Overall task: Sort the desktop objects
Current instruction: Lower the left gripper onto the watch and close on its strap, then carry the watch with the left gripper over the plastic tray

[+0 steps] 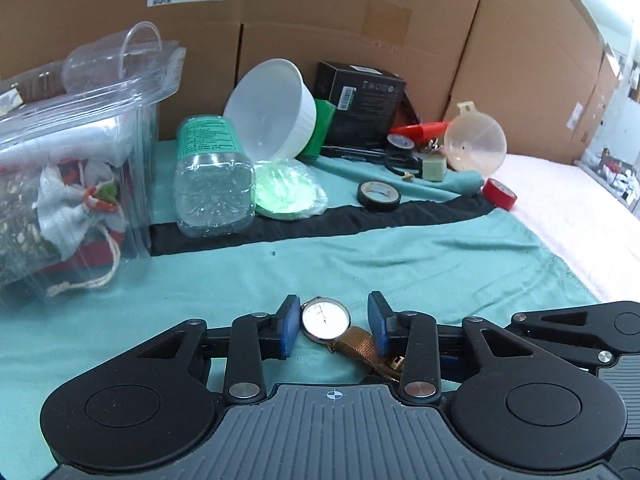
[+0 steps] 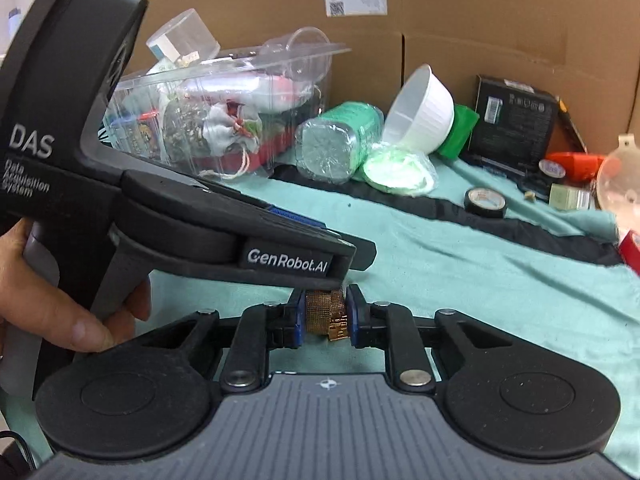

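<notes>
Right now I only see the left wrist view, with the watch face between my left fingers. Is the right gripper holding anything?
Observer: Yes. In the right wrist view the right gripper is shut on the watch's gold mesh strap.
Operator: Where is the clasp?
Observer: The clasp sits between the fingers, at the lower edge of the strap.
Operator: Does that view show the dial?
Observer: No, the left gripper lies over it there, so its housing hides the dial.

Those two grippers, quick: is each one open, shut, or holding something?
Left gripper: jaws around the watch face; right pad clear of it, so open.
Right gripper: shut on the watch's gold mesh strap.
</notes>
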`<state>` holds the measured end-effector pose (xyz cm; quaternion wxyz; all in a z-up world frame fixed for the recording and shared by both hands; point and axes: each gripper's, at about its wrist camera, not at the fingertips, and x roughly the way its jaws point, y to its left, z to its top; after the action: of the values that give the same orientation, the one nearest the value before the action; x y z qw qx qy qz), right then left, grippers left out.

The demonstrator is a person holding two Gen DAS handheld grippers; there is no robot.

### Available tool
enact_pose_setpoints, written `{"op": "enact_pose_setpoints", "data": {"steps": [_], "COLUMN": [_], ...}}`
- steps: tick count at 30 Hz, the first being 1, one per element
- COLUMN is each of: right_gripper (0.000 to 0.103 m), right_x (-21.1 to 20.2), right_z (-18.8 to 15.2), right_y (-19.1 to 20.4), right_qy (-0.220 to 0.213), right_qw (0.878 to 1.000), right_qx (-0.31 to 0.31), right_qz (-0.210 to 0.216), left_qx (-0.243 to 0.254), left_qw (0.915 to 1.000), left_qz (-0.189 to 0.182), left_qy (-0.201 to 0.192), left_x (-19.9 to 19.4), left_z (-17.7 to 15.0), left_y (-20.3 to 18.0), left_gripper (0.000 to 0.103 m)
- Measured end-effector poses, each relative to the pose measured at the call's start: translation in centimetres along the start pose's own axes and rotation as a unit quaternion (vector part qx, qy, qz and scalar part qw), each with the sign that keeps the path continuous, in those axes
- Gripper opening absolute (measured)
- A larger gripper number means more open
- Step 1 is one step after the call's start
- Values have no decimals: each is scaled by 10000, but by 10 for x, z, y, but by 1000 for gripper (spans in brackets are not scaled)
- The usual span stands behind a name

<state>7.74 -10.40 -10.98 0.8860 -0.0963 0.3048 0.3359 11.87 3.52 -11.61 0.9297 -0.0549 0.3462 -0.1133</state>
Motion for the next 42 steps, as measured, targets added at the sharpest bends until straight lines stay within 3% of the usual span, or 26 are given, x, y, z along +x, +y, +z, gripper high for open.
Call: {"op": "enact_pose_setpoints", "data": {"steps": [2,4,5,8,16,25,29,33,35,37,39,40,42], "right_gripper": [23,21,19,13,13,13,13,13,13,13,13,13,13], "right_x": [-3,-8,-12,-19,-29,-52,-66,-76,-78,-79,-80,-80,-82], "right_z": [-1,0,1,8,12,42,66,88,98,107,113,115,114], "right_y": [2,7,9,2,8,17,19,18,22,28,32,34,37], "right_qy": [-36,-61,-163,-184,-253,-655,-932,-1194,-1330,-1412,-1499,-1494,-1525], "right_qw": [10000,9997,9991,9994,9991,9967,9944,9916,9897,9880,9864,9862,9857], "right_qx": [-43,-186,-272,-173,-238,-463,-496,-490,-517,-607,-641,-672,-670], "right_qz": [-18,-116,-285,-219,-223,-156,-12,82,118,162,219,238,257], "left_qx": [49,124,110,-120,-261,-378,-402,-481,-308,-79,-118,-81,129], "left_qw": [10000,9998,9998,9995,9987,9954,9947,9939,9948,9950,9917,9883,9841], "left_qz": [38,78,61,-253,-325,-508,-207,-225,-245,-229,-21,92,328], "left_qy": [-60,-116,-143,-129,-277,-716,-927,-963,-940,-967,-1279,-1522,-1739], "left_x": [-4,-9,-13,-19,-35,-69,-83,-85,-85,-86,-93,-97,-101], "left_z": [-1,0,1,1,-3,16,19,8,6,6,8,10,15], "left_y": [-4,-9,-9,-5,3,13,30,45,42,35,30,26,19], "left_gripper": [33,3,1,1,1,2,3,3,13,50,85,91,91]}}
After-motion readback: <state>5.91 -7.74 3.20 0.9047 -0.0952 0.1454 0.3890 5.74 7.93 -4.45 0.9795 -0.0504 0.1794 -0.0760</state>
